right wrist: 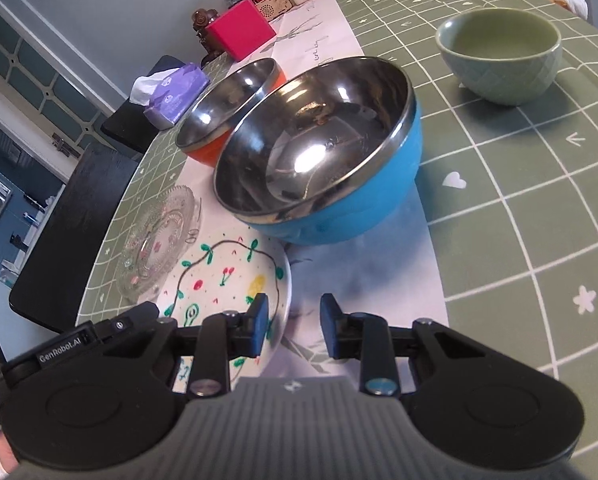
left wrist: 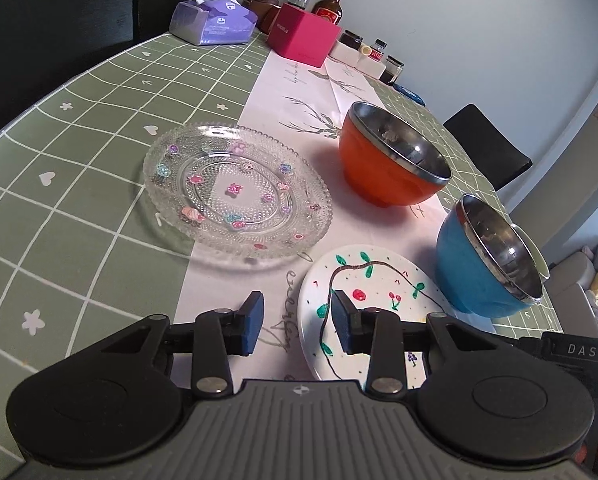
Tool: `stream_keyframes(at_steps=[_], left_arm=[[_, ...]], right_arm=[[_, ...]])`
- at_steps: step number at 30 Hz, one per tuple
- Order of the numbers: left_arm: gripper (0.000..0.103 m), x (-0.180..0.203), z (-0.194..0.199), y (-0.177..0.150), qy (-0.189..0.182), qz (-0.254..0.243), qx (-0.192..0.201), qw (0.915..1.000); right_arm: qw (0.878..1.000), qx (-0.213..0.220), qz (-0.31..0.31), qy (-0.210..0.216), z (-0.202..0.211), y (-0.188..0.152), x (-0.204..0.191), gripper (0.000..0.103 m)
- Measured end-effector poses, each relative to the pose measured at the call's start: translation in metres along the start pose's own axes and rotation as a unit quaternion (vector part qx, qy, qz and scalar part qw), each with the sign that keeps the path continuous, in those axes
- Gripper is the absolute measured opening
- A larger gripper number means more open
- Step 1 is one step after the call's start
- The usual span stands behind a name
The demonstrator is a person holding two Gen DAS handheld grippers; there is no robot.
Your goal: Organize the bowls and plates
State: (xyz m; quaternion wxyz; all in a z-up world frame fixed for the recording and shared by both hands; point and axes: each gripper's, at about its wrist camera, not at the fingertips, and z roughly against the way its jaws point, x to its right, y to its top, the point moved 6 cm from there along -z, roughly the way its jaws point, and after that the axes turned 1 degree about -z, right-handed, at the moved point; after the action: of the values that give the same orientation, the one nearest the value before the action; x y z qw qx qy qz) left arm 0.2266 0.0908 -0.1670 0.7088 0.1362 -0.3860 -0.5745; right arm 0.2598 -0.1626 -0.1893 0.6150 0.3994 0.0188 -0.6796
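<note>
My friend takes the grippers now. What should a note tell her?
Left gripper: open, empty, jaws either side of the painted white plate's near rim.
Right gripper: open, empty, at the same plate's other edge.
Things: glass plate beside the painted one; orange bowl and blue bowl behind them; green ceramic bowl off alone on the green tablecloth.
Done: nothing stacked.
Left: stack the plates, nest the bowls.

I see a clear, beaded glass plate [left wrist: 237,196]. Right of it, the orange bowl [left wrist: 383,160] and blue bowl [left wrist: 487,264] have glossy shells with mirror-like metal insides.
</note>
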Motion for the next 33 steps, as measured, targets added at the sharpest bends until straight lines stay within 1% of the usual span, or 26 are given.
stream_keyframes(at_steps=[2,4,7,13,22,29,33], left_arm=[[0.034,0.001,-0.002,-0.001,-0.002,-0.002,-0.004,1.0000],[0.030,0.004,-0.003,-0.002,-0.005,-0.007,-0.004,1.0000],[0.019,0.007,-0.006,-0.004,-0.009,-0.013,-0.008,0.9998],[0.013,0.008,-0.005,-0.004,0.002,-0.013,-0.006,0.9999],[0.013,0.008,0.005,-0.003,0.003,-0.014,0.009,0.9999],[0.013,0.010,0.026,0.003,0.000,-0.003,0.022,0.9998],[0.013,0.011,0.043,0.000,0.001,0.010,0.027,0.9996]], right_arm=[[1.000,-0.001,-0.003,0.005,-0.002,0.001,0.000,0.025],[1.000,-0.006,-0.003,0.009,-0.005,-0.001,-0.001,0.014],[1.000,-0.008,-0.003,0.012,-0.008,-0.003,-0.002,0.007],[1.000,0.001,0.011,0.001,-0.009,-0.003,-0.005,0.007],[1.000,0.003,0.016,-0.005,-0.005,-0.002,-0.009,0.007],[1.000,0.012,0.019,0.003,0.004,-0.002,-0.018,0.007],[1.000,0.015,0.021,0.009,0.015,-0.007,-0.024,0.007]])
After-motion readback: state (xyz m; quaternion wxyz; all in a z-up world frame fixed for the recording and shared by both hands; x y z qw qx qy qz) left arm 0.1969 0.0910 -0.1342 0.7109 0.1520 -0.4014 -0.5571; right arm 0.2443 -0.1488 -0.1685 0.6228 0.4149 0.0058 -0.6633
